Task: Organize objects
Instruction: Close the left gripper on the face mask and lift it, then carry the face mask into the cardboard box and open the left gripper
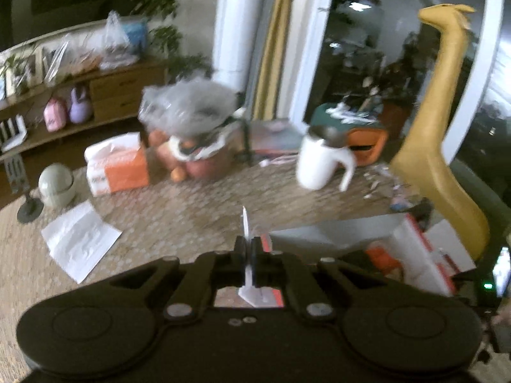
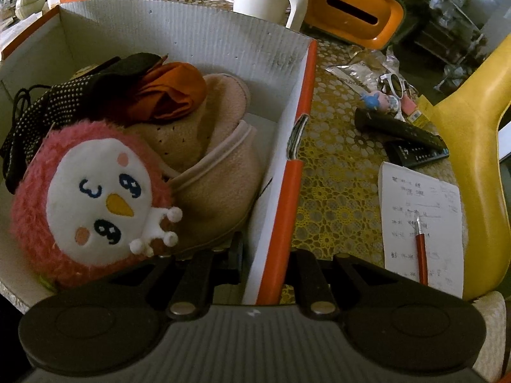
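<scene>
My left gripper [image 1: 248, 255] is shut on a thin white sheet, the box's wall or flap [image 1: 245, 223], seen edge-on. The white and orange cardboard box [image 1: 335, 233] lies just right of it. In the right wrist view my right gripper [image 2: 265, 265] straddles the box's right wall [image 2: 287, 191], one finger inside and one outside; the jaws look closed on it. The box holds a pink plush bird [image 2: 86, 204], a beige slipper [image 2: 210, 172], an orange cloth [image 2: 172, 92] and a black studded item [image 2: 41, 111].
On the lace-covered table: a notepad [image 2: 421, 220] with a red pen [image 2: 421, 249], two remotes [image 2: 402, 131], white sunglasses [image 2: 396, 86], a white jug [image 1: 319, 162], an orange tissue holder [image 2: 354, 16], a tissue pack [image 1: 118, 166], a paper sheet [image 1: 80, 239]. A yellow giraffe figure [image 1: 440, 127] stands at right.
</scene>
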A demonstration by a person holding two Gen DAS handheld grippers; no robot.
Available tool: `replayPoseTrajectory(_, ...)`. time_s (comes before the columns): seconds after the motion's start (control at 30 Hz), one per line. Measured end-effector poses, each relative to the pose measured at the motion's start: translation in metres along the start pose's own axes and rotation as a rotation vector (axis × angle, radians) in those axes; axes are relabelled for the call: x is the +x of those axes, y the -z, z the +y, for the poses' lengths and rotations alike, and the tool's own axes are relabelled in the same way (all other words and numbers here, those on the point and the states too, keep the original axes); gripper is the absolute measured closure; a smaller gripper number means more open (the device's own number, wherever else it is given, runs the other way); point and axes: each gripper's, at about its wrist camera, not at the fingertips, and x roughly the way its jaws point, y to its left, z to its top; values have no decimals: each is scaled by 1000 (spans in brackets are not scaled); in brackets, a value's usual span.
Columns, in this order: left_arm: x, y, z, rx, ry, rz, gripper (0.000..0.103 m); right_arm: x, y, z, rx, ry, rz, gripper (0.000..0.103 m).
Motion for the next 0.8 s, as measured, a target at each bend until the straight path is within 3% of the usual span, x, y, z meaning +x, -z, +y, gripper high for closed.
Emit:
replayPoseTrajectory(0.23,-10,-1,-40,53,71,-10,103,-1,1,0,1,0,-4,90)
replayPoseTrajectory(0.8,34,10,-150,105,290,16,103,-2,1,0,-3,-7,-12,90)
